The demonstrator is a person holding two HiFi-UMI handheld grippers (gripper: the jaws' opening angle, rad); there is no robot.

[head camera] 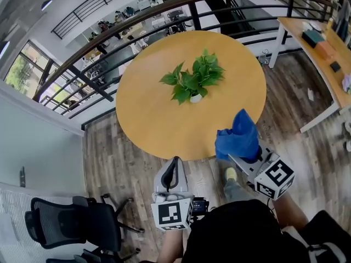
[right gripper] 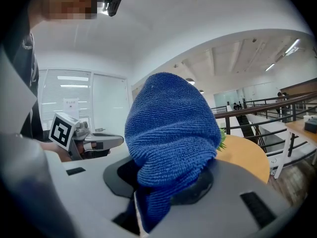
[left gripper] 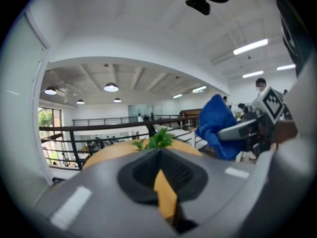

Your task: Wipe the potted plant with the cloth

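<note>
On the round wooden table (head camera: 148,119), whole only in the head view, the potted plant (head camera: 193,81) stands near the centre. The right gripper view shows mostly blue cloth (right gripper: 171,133), pinched by the right gripper (head camera: 241,159) at the table's near edge. The left gripper (head camera: 175,162) has its jaws pressed together, empty, above the plank floor (head camera: 109,158).

Potted plant (head camera: 193,81) on table (head camera: 148,119); cloth (head camera: 238,136) at its near right edge.
</note>
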